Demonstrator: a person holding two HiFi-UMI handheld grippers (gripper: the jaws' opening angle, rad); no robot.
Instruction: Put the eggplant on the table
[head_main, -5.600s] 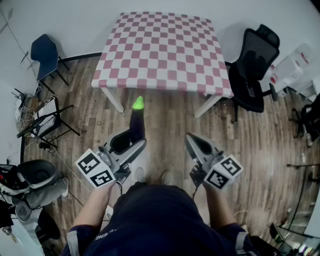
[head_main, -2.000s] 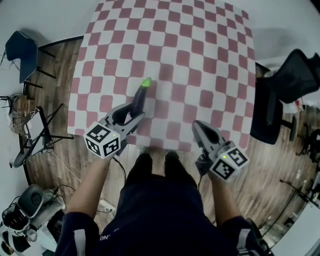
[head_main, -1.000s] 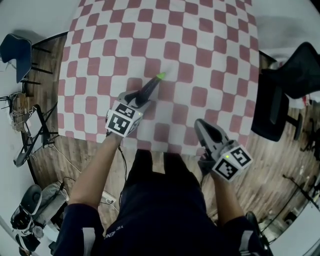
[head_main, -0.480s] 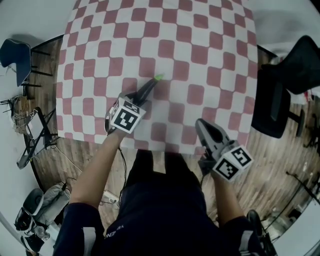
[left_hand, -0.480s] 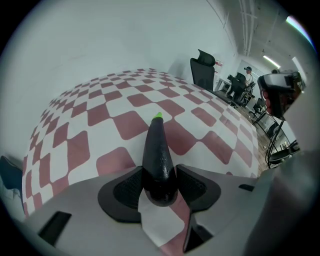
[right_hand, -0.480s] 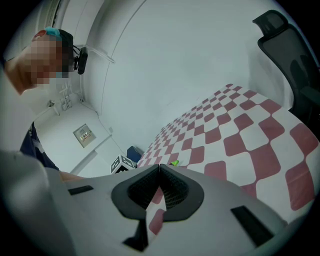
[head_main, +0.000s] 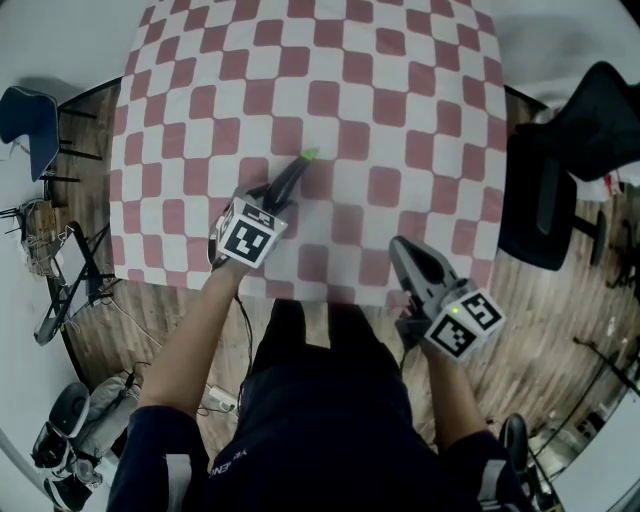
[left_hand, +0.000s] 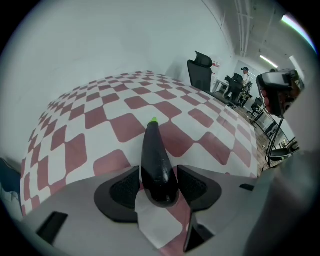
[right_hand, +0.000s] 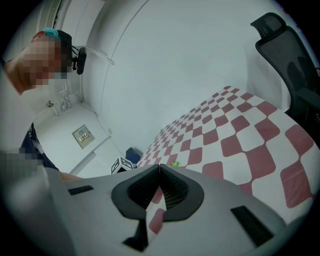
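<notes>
Over table (head_main: 400, 120), left gripper (head_main: 273, 196) holds eggplant (left_hand: 155, 155), maybe touching.

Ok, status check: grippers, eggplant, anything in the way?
Left gripper shut on eggplant. Right gripper shut, empty, by near edge of table. Eggplant low over table, green tip forward; contact unclear. Nothing seen in the way.

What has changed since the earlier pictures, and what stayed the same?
The person walked up to the table. The left tool carried the eggplant from above the floor to over the tabletop, tipping it from upright to nearly flat. It still grips the eggplant; the right tool stayed shut and empty.
</notes>
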